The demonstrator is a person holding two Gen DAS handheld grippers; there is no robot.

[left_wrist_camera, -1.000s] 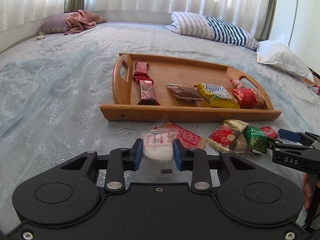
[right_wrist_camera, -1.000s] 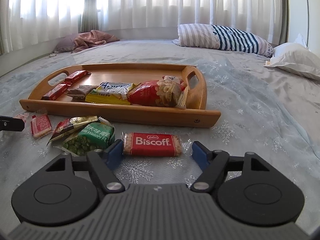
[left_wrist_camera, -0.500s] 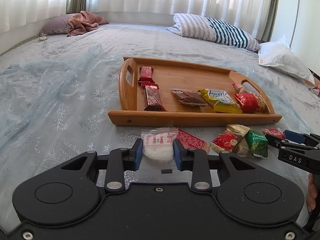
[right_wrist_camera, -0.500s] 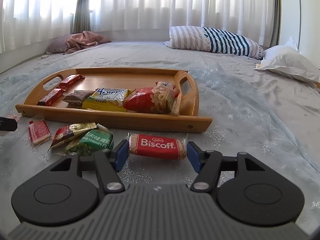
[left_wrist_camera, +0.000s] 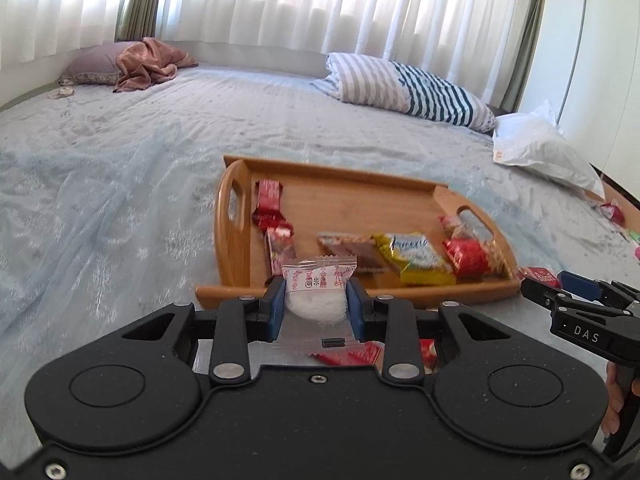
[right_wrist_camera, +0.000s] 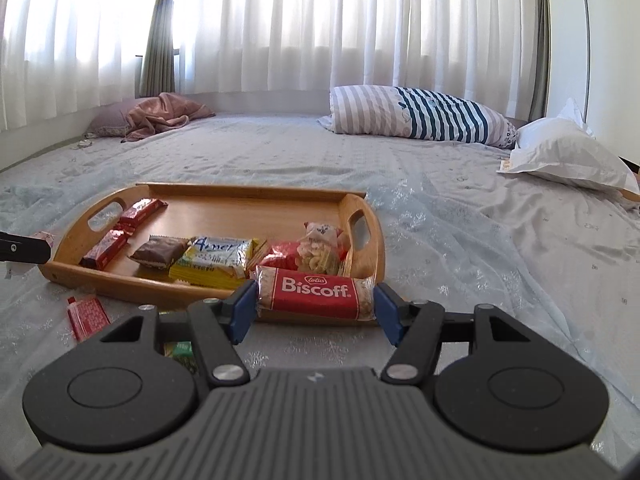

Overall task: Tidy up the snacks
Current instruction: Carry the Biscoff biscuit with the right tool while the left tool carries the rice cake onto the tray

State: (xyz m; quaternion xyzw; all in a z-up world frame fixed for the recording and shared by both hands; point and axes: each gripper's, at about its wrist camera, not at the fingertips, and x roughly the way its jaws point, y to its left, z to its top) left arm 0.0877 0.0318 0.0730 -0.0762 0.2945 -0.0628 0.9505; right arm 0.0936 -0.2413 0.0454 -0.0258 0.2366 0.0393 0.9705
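My left gripper point(left_wrist_camera: 316, 304) is shut on a clear packet with a white candy point(left_wrist_camera: 316, 294) and holds it raised before the near rim of the wooden tray point(left_wrist_camera: 352, 184). My right gripper point(right_wrist_camera: 316, 306) is shut on a red Biscoff packet point(right_wrist_camera: 316, 292), lifted near the tray point(right_wrist_camera: 240, 196) at its right front corner. The tray holds red bars point(right_wrist_camera: 106, 248), a brown bar point(right_wrist_camera: 158, 252), a yellow packet point(right_wrist_camera: 216, 260) and a red nut bag point(right_wrist_camera: 308, 254). The right gripper also shows in the left wrist view point(left_wrist_camera: 556, 284).
A red packet point(right_wrist_camera: 88, 316) and a green packet point(right_wrist_camera: 180, 350) lie on the bedspread in front of the tray. A striped pillow point(right_wrist_camera: 420, 118), a white pillow point(right_wrist_camera: 568, 156) and a pink blanket point(right_wrist_camera: 160, 114) lie farther back on the bed.
Both grippers have risen off the bedspread with their packets. The right gripper closed on the Biscoff packet and lifted it. Both moved toward the tray.
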